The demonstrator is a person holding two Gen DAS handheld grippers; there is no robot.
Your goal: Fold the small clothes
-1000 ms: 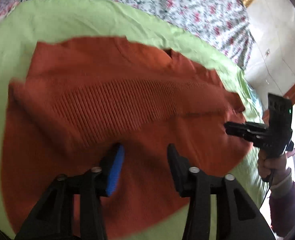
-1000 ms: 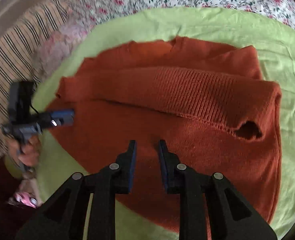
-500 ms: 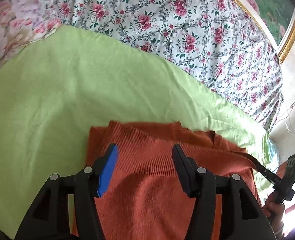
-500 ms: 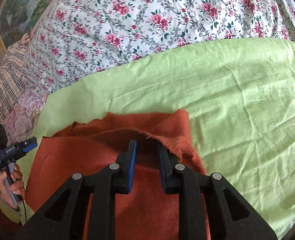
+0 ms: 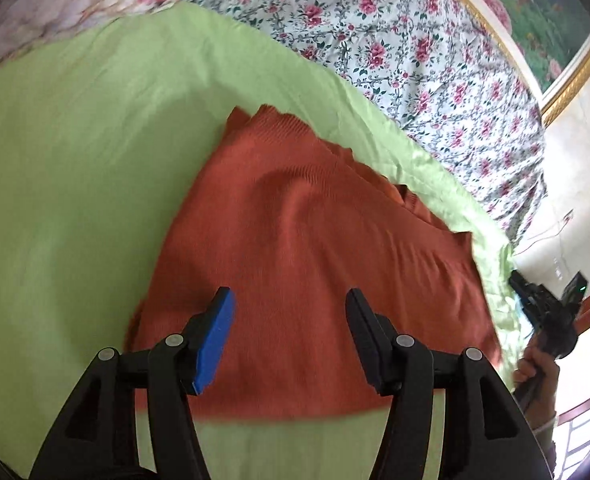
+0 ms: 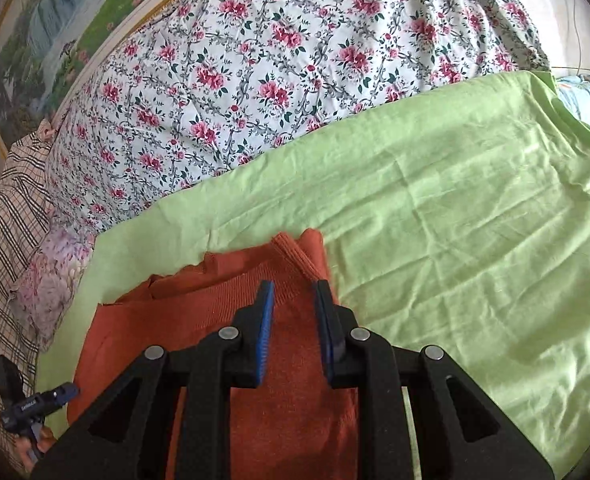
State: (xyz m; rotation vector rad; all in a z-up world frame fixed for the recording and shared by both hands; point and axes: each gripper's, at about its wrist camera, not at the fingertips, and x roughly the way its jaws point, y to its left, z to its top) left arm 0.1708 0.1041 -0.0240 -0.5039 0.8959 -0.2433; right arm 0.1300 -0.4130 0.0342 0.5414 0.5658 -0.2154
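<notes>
An orange knit sweater (image 5: 319, 264) lies folded on a light green sheet (image 5: 67, 168). My left gripper (image 5: 289, 300) is open and empty just above the sweater's near part. In the right wrist view the sweater (image 6: 215, 320) lies below my right gripper (image 6: 293, 286), whose jaws stand a little apart over the ribbed edge with nothing between them. The right gripper also shows in the left wrist view (image 5: 547, 312) at the far right, off the sweater's edge. The left gripper shows in the right wrist view (image 6: 35, 404) at the lower left.
The green sheet (image 6: 455, 220) covers a bed with a floral quilt (image 6: 275, 52) behind it. A checked pillow (image 6: 3, 232) and a pale floral one (image 6: 51, 280) lie at the left. A framed painting (image 6: 55, 28) hangs behind.
The sweater's near half has been carried over onto its far half. Both grippers then let go and pulled back; the left jaws stand wider, the right jaws have parted a little.
</notes>
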